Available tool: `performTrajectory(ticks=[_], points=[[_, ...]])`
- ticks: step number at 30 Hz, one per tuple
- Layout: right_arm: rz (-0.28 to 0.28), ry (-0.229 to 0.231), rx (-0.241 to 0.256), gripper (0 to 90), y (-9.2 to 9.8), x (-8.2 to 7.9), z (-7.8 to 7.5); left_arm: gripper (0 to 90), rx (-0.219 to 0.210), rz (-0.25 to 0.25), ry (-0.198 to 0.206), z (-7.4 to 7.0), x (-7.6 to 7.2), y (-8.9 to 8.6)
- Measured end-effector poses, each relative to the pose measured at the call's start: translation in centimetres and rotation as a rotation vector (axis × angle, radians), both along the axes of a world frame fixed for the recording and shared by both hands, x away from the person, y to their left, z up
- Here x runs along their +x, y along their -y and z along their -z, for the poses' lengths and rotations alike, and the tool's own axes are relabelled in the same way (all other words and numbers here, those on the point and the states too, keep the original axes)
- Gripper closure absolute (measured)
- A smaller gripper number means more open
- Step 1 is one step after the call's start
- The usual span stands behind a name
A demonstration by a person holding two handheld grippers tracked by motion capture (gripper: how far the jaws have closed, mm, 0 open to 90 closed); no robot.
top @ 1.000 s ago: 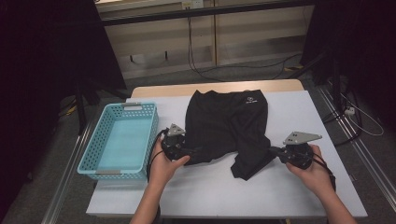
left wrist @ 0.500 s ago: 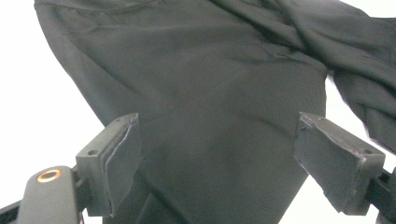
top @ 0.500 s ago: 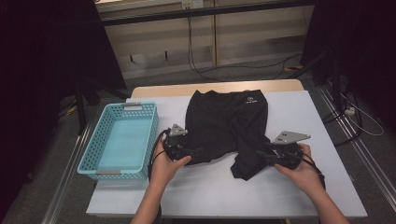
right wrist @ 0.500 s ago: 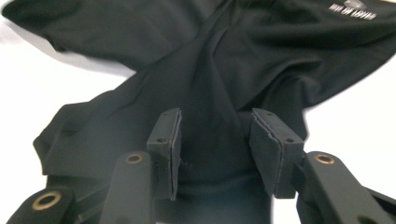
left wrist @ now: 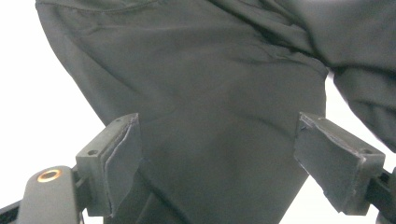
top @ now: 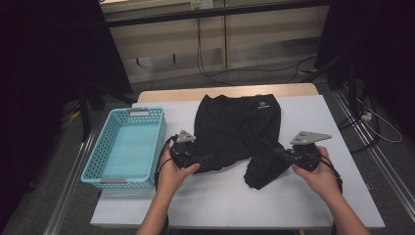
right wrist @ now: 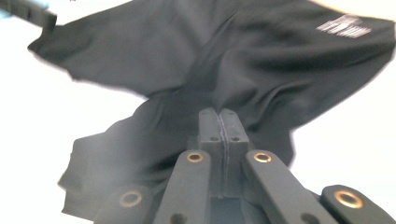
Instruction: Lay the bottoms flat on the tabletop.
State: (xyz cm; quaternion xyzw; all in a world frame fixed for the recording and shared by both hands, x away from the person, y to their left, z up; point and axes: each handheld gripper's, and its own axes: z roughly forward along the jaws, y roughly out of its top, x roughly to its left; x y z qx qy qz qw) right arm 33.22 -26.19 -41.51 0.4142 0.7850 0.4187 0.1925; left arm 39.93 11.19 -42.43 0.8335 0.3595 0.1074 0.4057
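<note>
A black garment lies spread in the middle of the white desk, its waistband at twelve o'clock and its lower part bunched toward six. The left claw sits at the garment's eight o'clock edge with jaws spread wide over the cloth, apparently lined up to take that hem. The right claw, at four o'clock, has its pads pressed together on a fold of the fabric, likely to lift or pull that side for folding. A blue basket waits at nine o'clock.
</note>
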Motion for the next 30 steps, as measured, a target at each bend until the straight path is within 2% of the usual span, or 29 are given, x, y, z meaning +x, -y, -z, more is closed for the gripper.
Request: performTrajectory(ticks=[2,4,7,10,14,18,20,22,25,28,30], points=[[0.042,0.021,0.002,90.0,1.5,-0.3,-0.7,16.2,0.002,-0.004,0.007,0.1,0.0,-0.1],[0.083,0.021,0.013,90.0,2.9,-0.5,-0.5,16.2,0.002,-0.007,0.008,0.1,0.0,0.0],[0.129,-0.007,-0.019,90.0,4.4,-0.8,0.5,16.2,0.007,0.003,0.006,0.0,0.0,0.1],[0.153,-0.029,-0.024,89.9,5.4,-1.0,1.1,16.2,0.003,0.006,0.01,-0.2,-0.1,0.2],[0.163,-0.025,-0.026,89.9,5.9,-1.2,1.1,16.2,0.007,0.008,0.007,0.0,-0.1,0.3],[0.197,-0.027,-0.057,89.8,6.7,-1.2,1.3,16.2,0.001,0.008,-0.003,0.1,-0.1,0.3],[0.215,-0.034,-0.088,89.8,7.0,-1.3,1.5,16.2,0.003,0.008,0.003,0.0,-0.2,0.3],[0.226,-0.039,-0.096,89.9,7.4,-1.4,1.6,16.3,-0.011,0.002,0.001,0.0,-0.3,0.4],[0.234,-0.043,-0.112,89.5,7.7,-1.3,1.8,16.2,-0.001,0.008,0.008,-0.2,-0.3,0.2],[0.253,-0.034,-0.121,81.5,7.3,-1.3,1.8,16.2,-0.006,0.004,0.005,-0.1,-0.3,0.1],[0.224,-0.019,-0.103,73.7,6.4,-1.3,1.5,16.2,0.0,0.006,-0.004,0.0,-0.3,0.2]])
